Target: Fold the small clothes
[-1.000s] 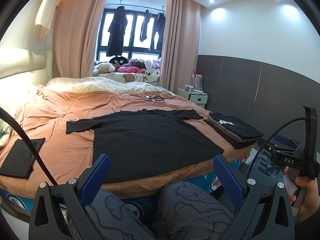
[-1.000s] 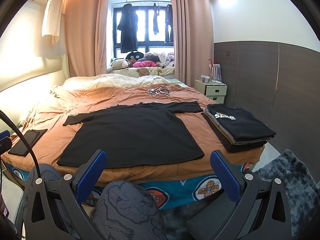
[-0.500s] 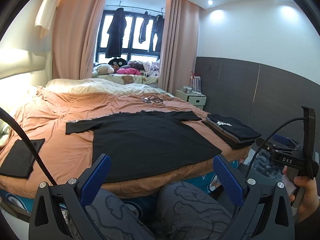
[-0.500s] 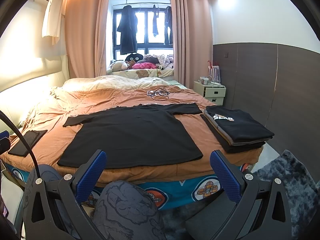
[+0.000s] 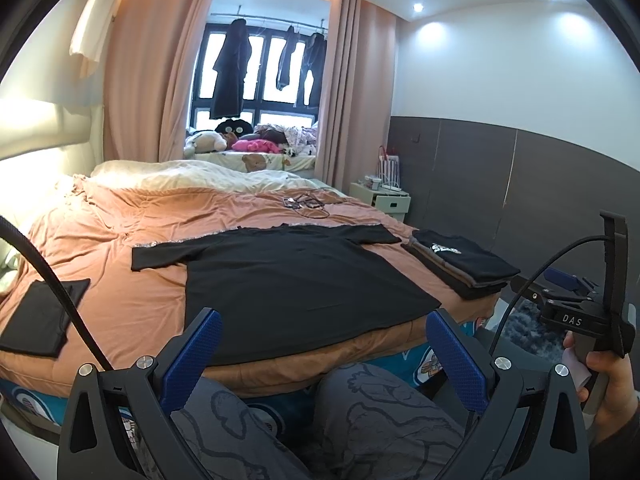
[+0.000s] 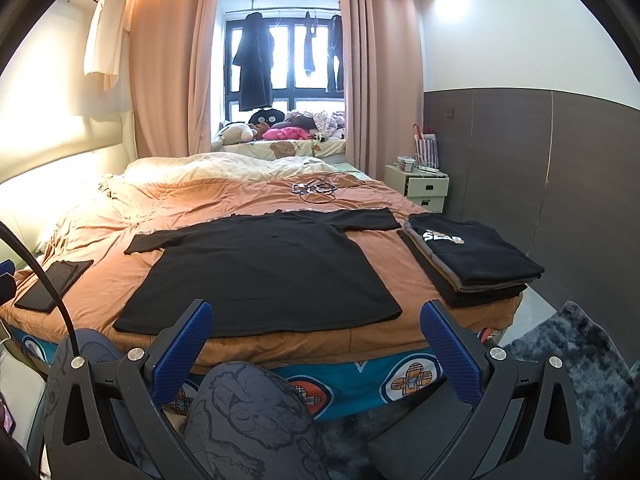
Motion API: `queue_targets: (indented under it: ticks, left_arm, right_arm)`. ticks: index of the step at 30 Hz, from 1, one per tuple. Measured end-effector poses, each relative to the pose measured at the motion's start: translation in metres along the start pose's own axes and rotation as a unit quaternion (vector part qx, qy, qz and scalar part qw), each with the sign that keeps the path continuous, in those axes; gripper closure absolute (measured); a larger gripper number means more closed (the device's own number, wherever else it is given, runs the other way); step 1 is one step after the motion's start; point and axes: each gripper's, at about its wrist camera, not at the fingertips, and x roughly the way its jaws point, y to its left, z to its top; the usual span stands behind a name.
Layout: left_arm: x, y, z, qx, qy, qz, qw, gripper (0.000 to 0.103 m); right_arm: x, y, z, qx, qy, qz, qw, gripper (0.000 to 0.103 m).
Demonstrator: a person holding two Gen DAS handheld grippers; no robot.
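A black T-shirt (image 5: 296, 276) lies spread flat on the orange bedcover, sleeves out; it also shows in the right wrist view (image 6: 264, 272). My left gripper (image 5: 324, 340) is open and empty, held above my knees short of the bed's near edge. My right gripper (image 6: 316, 332) is open and empty, likewise short of the bed. The right gripper's body (image 5: 580, 312) shows at the right of the left wrist view, held in a hand.
A stack of folded clothes (image 6: 472, 260) sits at the bed's right edge, also in the left wrist view (image 5: 464, 264). A folded dark piece (image 6: 52, 284) lies at the left edge. Cables (image 6: 316, 190) lie further back. A nightstand (image 6: 424, 188) and grey rug (image 6: 580, 360) are on the right.
Both views have tilted slightly upward, so the bed and shirt sit a little lower in frame. The shirt and the stacks have not moved. Both grippers stay open.
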Motion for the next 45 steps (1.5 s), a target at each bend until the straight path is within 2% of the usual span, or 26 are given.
queue_targets:
  ticks: [7, 19, 27, 45]
  left_arm:
    - [-0.004, 0.0, 0.0, 0.004, -0.001, -0.009, 1.0, 0.001]
    - [-0.003, 0.015, 0.009, -0.009, -0.009, 0.009, 0.9999, 0.001]
    - [0.01, 0.041, 0.029, -0.017, -0.004, 0.039, 0.9991, 0.001]
    - [0.07, 0.117, 0.063, -0.041, 0.005, 0.097, 0.9945, 0.001]
  right_arm:
    - [0.002, 0.002, 0.005, -0.002, -0.001, 0.002, 1.0, 0.0]
    - [0.023, -0.015, 0.008, 0.001, 0.004, 0.014, 1.0, 0.0]
    - [0.061, -0.026, 0.02, 0.031, 0.006, 0.028, 0.999, 0.0]
    - [0.145, -0.018, 0.057, 0.038, 0.036, 0.05, 0.997, 0.0]
